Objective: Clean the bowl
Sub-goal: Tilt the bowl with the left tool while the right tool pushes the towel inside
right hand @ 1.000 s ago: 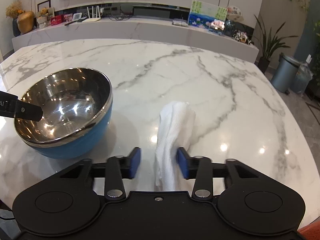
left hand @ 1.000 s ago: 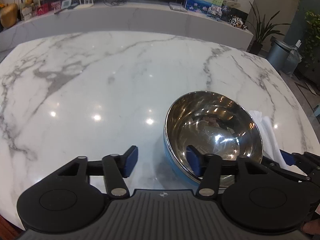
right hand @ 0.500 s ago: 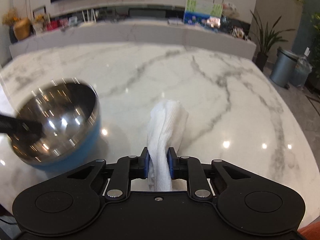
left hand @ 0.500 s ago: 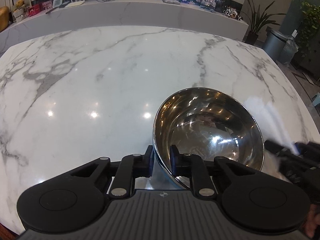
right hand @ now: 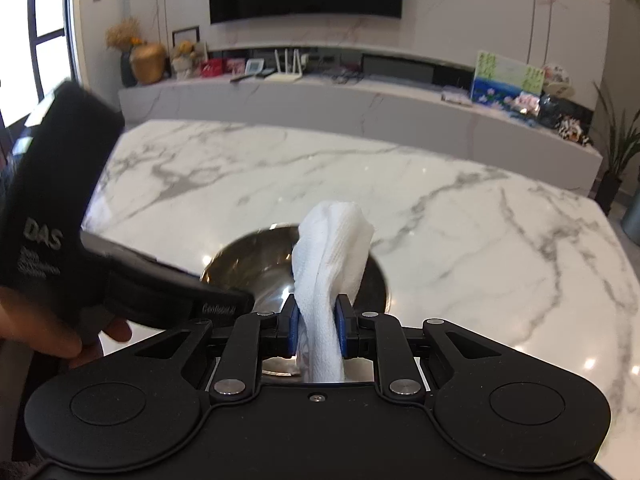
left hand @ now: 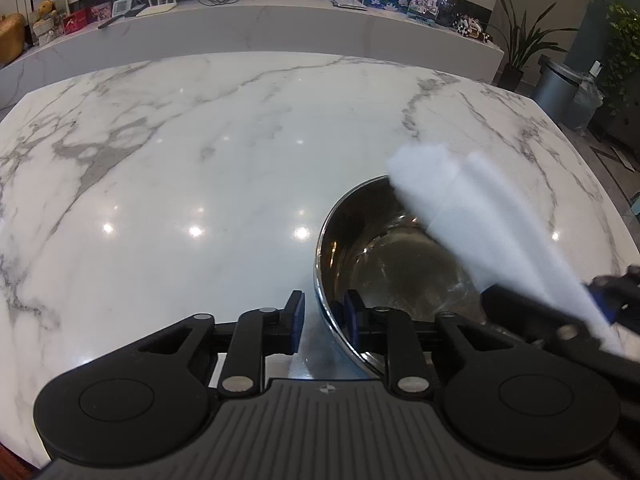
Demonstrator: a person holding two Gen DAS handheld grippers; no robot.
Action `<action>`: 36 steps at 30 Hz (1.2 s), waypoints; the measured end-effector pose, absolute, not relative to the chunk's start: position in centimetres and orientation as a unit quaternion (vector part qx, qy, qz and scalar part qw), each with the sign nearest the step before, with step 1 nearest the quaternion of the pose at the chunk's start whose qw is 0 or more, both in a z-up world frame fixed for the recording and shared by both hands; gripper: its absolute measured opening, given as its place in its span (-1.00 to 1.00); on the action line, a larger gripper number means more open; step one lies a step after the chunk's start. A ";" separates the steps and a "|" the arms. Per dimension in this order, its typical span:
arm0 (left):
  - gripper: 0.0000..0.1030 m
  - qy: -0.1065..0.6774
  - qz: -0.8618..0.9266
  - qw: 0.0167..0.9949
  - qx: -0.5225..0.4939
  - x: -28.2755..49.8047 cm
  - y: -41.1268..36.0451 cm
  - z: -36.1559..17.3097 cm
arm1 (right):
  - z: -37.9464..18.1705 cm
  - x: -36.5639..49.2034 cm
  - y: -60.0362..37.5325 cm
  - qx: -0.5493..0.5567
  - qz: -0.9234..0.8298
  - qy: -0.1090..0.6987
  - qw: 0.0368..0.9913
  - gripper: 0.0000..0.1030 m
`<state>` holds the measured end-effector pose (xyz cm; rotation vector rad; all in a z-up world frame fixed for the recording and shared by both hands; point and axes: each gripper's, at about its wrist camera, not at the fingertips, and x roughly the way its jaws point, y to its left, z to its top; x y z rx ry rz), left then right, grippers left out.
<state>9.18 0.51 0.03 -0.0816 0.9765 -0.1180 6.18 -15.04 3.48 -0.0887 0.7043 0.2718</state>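
Note:
The steel bowl point(left hand: 400, 272) with a blue outside stands on the marble table point(left hand: 200, 140). My left gripper point(left hand: 324, 316) straddles its near rim, one pad outside and one inside. Its jaws are opening, and a sliver of table shows between the outer pad and the rim. My right gripper point(right hand: 316, 328) is shut on a white cloth point(right hand: 332, 248), which hangs above the bowl point(right hand: 248, 264). In the left wrist view the blurred cloth point(left hand: 460, 200) crosses the bowl's far right side, and the right gripper point(left hand: 580, 304) comes in from the right edge.
The left gripper's black housing point(right hand: 52, 208) and the hand point(right hand: 116, 332) holding it fill the left of the right wrist view. Behind the table point(right hand: 480, 240) runs a long low shelf point(right hand: 360, 92) with ornaments. A bin point(left hand: 560, 88) and plants stand at the far right.
The right gripper shut on the cloth, lifted it off the table and carried it left over the bowl. The left jaws closed on the bowl's rim, then eased apart slightly.

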 end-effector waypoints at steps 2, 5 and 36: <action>-0.42 0.471 -0.057 0.879 -0.046 9.1 0.7 -0.1 | 3.4 6.3 -15.0 -0.044 0.133 0.348 0.927 -0.69; -0.29 0.478 -0.064 0.874 -0.062 9.0 0.9 -0.5 | 3.2 6.4 -15.0 -0.045 0.133 0.352 0.925 -0.69; -0.67 0.455 -0.093 0.885 0.000 7.7 -1.5 0.9 | 1.9 5.7 -15.7 -0.064 0.176 0.377 0.907 -0.24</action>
